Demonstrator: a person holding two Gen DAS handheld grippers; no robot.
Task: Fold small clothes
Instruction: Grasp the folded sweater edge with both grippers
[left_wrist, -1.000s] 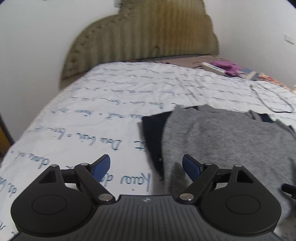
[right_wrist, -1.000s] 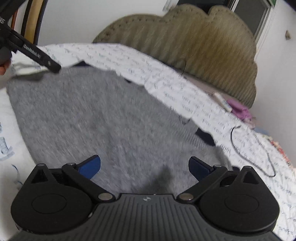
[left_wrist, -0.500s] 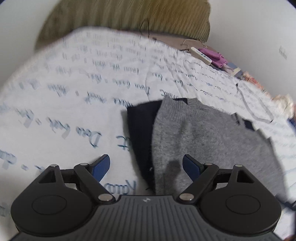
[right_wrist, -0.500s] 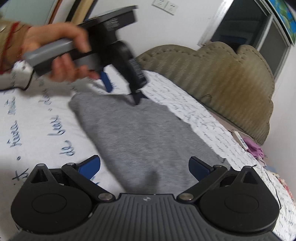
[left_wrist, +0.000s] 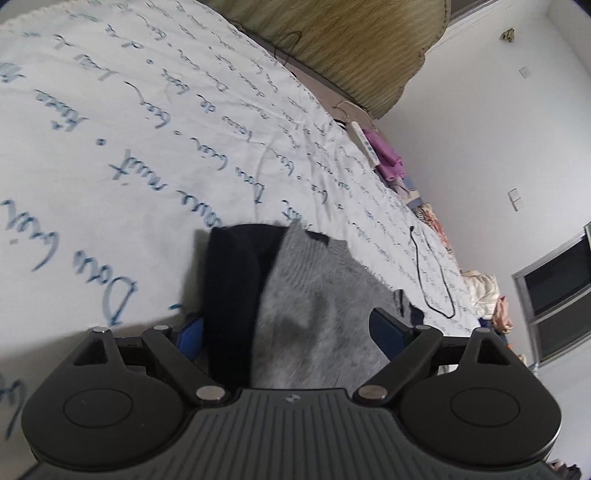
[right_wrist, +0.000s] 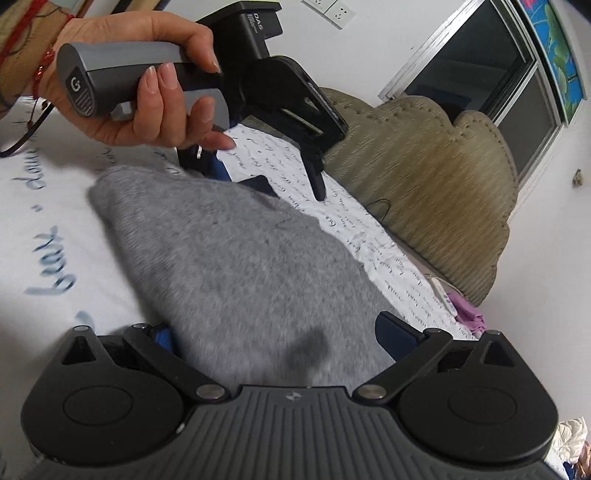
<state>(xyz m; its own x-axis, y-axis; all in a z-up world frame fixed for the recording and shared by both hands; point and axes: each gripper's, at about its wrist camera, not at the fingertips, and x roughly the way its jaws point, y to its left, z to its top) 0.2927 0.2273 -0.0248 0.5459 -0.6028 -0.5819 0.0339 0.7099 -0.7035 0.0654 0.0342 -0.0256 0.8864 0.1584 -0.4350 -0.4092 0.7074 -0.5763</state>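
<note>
Two claws: left claw (left_wrist: 286, 332) and right claw (right_wrist: 275, 341) both wide open, holding nothing.
Sweater (right_wrist: 236, 258): soft, light, floppy knit.
Hold: pinch near-edge corners.

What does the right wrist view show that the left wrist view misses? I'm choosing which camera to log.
Only the right wrist view shows the person's left hand holding the left gripper over the far edge of the grey garment, plus a wall socket.

Only the left wrist view shows the black cable on the bedsheet and the garment's navy part spread wide.

Both show the grey garment, the lettered bedsheet, the olive headboard and open blue gripper fingers.
</note>
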